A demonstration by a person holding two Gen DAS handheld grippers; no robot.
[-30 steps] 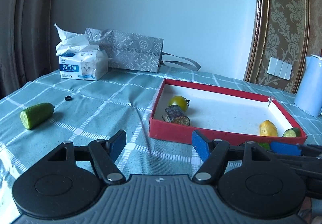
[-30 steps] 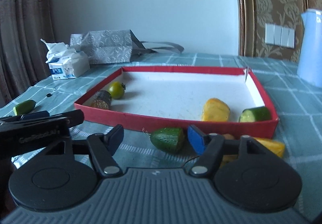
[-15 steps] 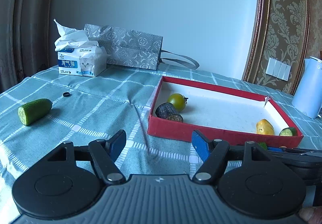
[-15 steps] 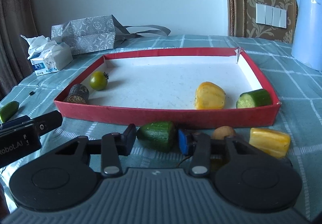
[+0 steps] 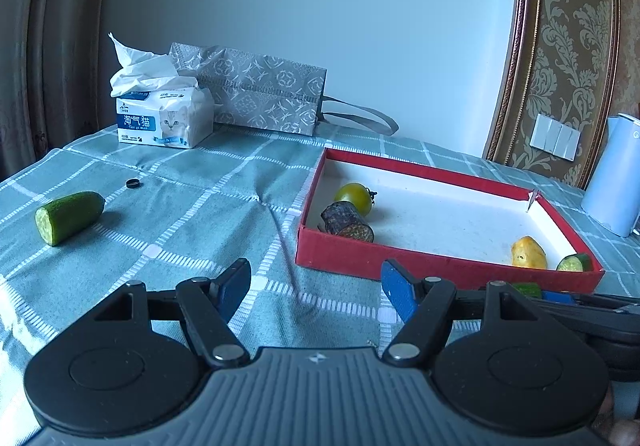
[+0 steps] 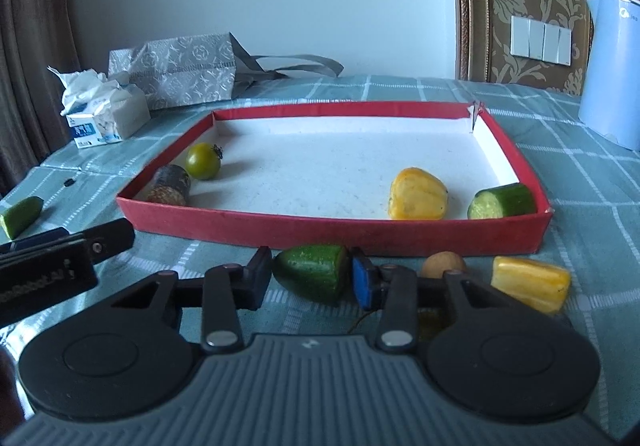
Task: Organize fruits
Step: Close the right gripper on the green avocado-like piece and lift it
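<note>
A red tray (image 6: 400, 236) (image 5: 400, 258) holds a green tomato (image 6: 203, 161), a dark stub (image 6: 170, 185), a yellow piece (image 6: 416, 193) and a cucumber piece (image 6: 502, 201). In front of the tray lie a green cucumber end (image 6: 312, 272), a small brown fruit (image 6: 442, 265) and a yellow piece (image 6: 530, 282). My right gripper (image 6: 310, 280) has its jaws closed against the green cucumber end on the cloth. My left gripper (image 5: 316, 288) is open and empty over the cloth left of the tray. Another cucumber piece (image 5: 68, 211) lies far left.
A tissue pack (image 5: 164, 117) and a grey gift bag (image 5: 260, 97) stand at the back. A white kettle (image 6: 612, 65) stands at the right. A small black ring (image 5: 133, 183) lies on the checked cloth.
My right gripper moved forward and its jaws closed in around the green cucumber end. My left gripper drew back a little and stayed open.
</note>
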